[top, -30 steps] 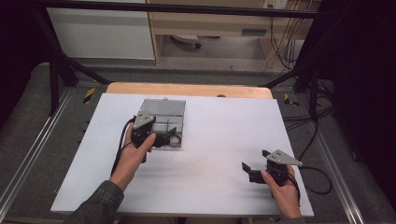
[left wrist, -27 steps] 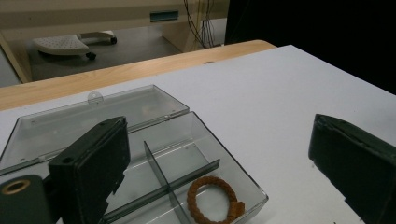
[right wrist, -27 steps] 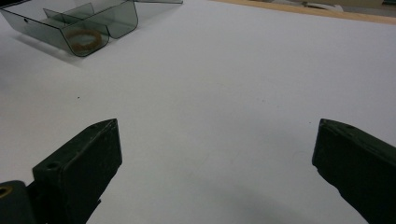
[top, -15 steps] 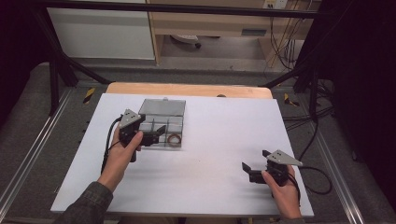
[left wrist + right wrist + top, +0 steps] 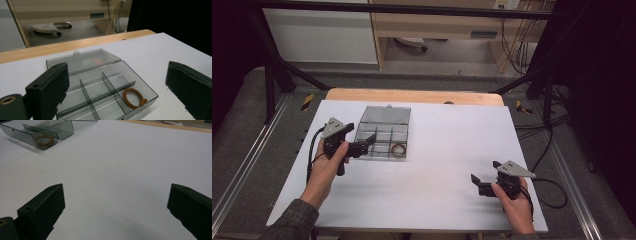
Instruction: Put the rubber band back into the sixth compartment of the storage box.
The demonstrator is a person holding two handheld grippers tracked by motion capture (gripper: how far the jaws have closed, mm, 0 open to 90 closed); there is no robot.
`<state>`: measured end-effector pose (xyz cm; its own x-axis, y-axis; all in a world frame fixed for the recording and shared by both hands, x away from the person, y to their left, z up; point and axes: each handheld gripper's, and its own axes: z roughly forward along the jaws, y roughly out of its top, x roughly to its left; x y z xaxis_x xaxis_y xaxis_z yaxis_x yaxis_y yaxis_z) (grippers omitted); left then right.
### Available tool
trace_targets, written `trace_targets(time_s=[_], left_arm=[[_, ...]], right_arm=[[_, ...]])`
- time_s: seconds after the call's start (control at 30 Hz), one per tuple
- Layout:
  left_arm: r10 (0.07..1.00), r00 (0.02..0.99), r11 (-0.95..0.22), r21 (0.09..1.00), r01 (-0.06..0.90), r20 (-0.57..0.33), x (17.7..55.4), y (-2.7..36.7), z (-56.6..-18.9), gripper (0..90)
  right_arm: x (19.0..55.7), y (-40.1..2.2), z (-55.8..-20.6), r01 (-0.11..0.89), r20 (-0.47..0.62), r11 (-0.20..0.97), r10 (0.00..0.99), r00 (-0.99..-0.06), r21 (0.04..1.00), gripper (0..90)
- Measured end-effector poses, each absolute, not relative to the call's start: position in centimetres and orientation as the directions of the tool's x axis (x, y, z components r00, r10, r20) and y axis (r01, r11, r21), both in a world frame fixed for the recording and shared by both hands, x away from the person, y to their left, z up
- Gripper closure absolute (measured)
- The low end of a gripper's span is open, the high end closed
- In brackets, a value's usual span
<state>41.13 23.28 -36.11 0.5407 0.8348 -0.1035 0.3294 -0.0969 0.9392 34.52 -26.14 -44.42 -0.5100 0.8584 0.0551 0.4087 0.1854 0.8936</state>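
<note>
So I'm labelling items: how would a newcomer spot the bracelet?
On the white table lies an open smoky clear plastic compartment box by the left claw. The brown braided ring bracelet lies in its corner compartment, the box's sole content.

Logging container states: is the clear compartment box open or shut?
Open. The box has its lid folded back flat on the table; a brown ring lies in one compartment.

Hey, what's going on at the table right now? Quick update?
Left gripper open, empty, at the box's near-left edge. Right gripper open, empty, over bare table. Box lid open, ring in a corner compartment. Nothing in the way.
</note>
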Motion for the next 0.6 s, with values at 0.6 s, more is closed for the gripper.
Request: trace_targets(time_s=[0.6], left_arm=[[0.849, 0.515, -0.069, 0.941, 0.330, -0.119, 39.9, 26.4, -35.2, 5.0]], right_arm=[[34.5, -26.2, -44.4, 0.408, 0.052, 0.187, 0.860, -0.508, 0.894, 1.9]])
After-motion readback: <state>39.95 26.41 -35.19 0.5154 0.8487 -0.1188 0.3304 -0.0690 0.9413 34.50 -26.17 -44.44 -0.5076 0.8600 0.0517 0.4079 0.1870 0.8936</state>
